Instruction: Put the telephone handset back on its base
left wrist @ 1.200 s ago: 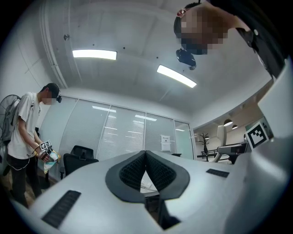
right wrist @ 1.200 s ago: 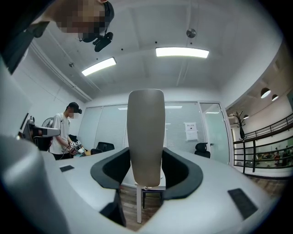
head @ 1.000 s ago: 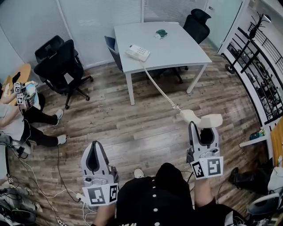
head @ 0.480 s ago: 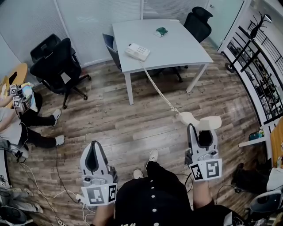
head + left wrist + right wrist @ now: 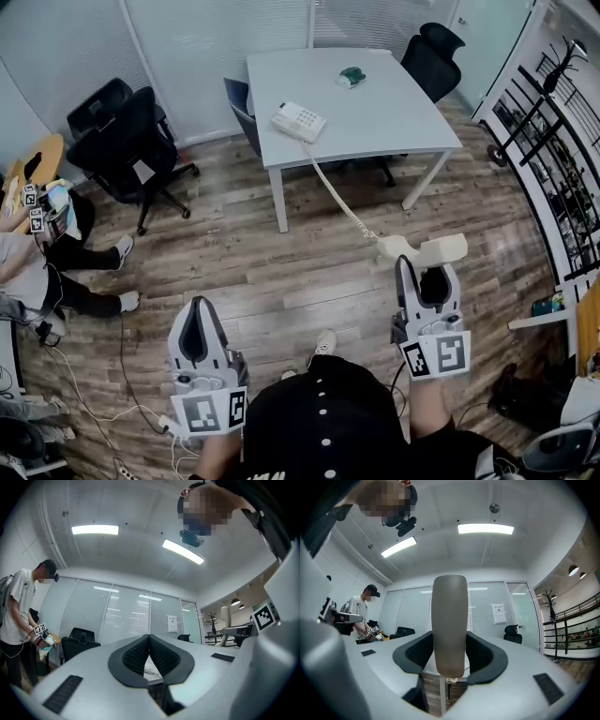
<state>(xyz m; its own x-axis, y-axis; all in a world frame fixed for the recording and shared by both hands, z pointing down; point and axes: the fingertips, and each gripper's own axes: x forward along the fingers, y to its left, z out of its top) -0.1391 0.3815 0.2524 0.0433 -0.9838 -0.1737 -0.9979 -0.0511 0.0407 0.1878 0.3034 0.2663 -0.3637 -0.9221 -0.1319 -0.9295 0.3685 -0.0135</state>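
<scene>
1. We are holding one telephone handset (image 5: 424,251) crosswise between the two jaws of our right gripper (image 5: 425,275). The jaws are standing wide and pressing on its middle, in the air well in front of the white table (image 5: 394,103).
2. One coiled cord (image 5: 337,192) is running from the handset's left end up to the one base (image 5: 298,122), which is sitting on the table near its front-left corner.
3. We are keeping our left gripper (image 5: 200,309) low and well left of the handset, its two jaws pressed together on nothing.
4. One small green object (image 5: 352,77) is lying on the table behind the base.
5. Two black chairs (image 5: 131,141) are standing left of the table, and one more (image 5: 431,56) beyond its far right corner.
6. One other person (image 5: 37,253) is waiting far left of the table.
</scene>
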